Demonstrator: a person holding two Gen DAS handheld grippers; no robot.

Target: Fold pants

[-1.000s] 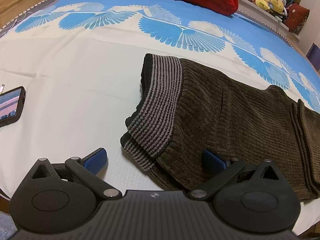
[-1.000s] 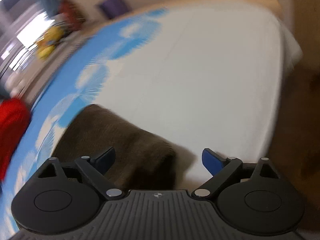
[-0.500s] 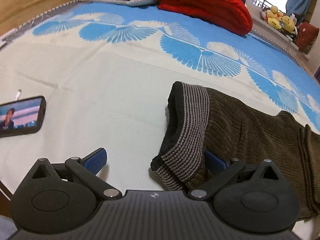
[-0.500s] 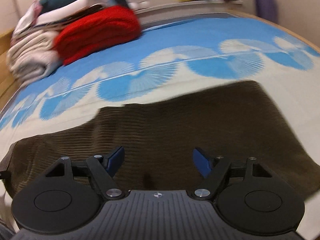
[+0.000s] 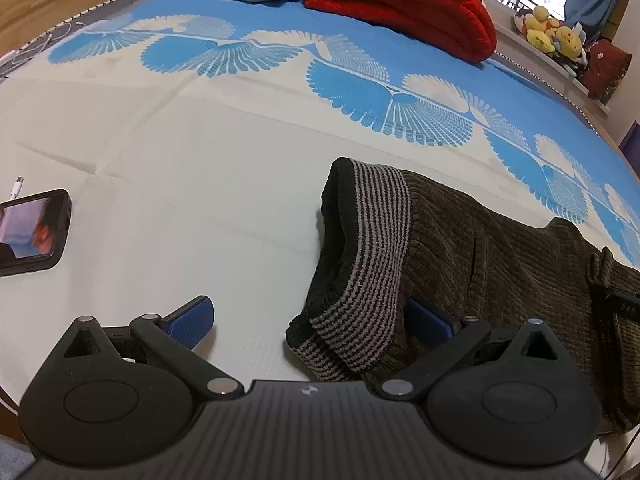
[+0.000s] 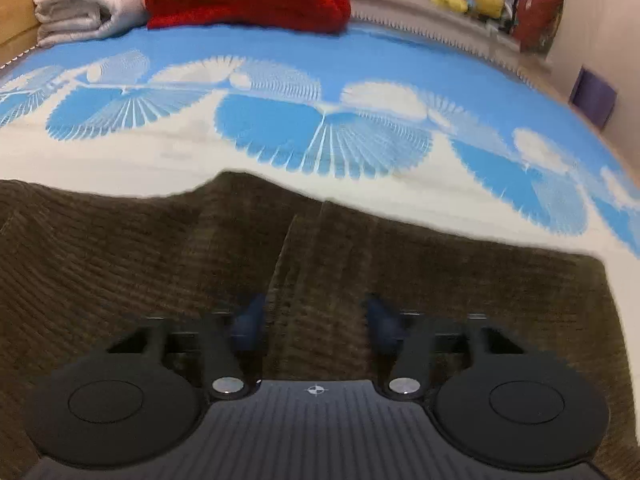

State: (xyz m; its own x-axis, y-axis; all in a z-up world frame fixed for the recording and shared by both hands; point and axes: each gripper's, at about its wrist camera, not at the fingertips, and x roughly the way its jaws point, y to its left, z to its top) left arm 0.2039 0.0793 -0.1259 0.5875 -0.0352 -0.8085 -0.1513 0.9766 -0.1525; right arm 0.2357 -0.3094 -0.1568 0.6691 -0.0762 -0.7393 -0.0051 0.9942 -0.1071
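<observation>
Pants (image 5: 500,264) flat on bed (image 5: 200,168); your left gripper (image 5: 310,320) gapes wide at striped waistband (image 5: 372,256); right gripper (image 6: 316,316) just narrowing over corduroy, nothing pinched.

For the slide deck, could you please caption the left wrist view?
Open left gripper straddling the striped waistband of brown corduroy pants on a blue-and-white bedspread, phone nearby.
</observation>
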